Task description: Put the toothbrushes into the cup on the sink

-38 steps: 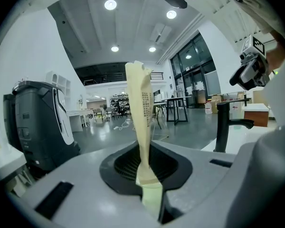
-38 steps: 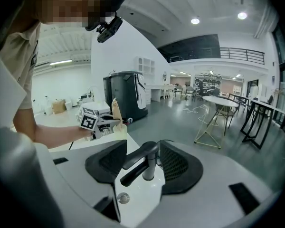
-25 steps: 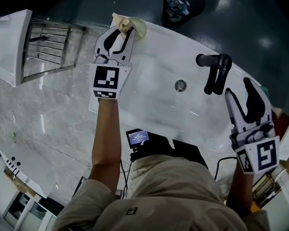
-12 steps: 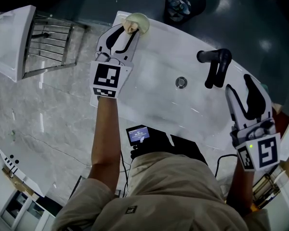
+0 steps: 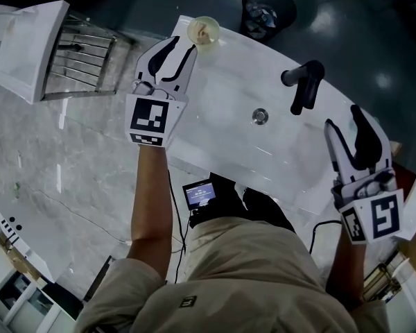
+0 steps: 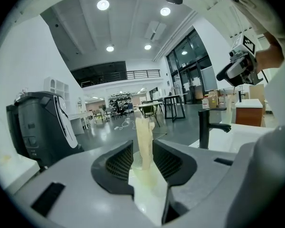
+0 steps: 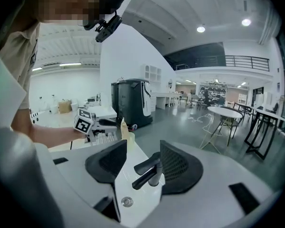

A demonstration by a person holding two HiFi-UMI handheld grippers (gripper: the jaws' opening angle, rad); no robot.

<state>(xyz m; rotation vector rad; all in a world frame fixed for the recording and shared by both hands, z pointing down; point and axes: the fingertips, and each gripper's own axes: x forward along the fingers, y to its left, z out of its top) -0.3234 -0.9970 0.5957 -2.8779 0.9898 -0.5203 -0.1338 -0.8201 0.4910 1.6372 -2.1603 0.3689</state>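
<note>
Back from cup [image 5: 203, 30], left claw [image 5: 183, 44] opened, empty

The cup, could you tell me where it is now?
Head view: the cup stands at the far left corner of the sink, just beyond the left tongs.

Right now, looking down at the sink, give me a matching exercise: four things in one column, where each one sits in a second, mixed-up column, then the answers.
Things:
1. cup
2. faucet
3. drain
4. waste bin

Places:
A. on the dark floor beyond the sink
B. low in the middle of the sink
C. on the sink's far left corner
D. on the sink's far edge, right of the drain

Pairs: 1-C, 2-D, 3-B, 4-A
</note>
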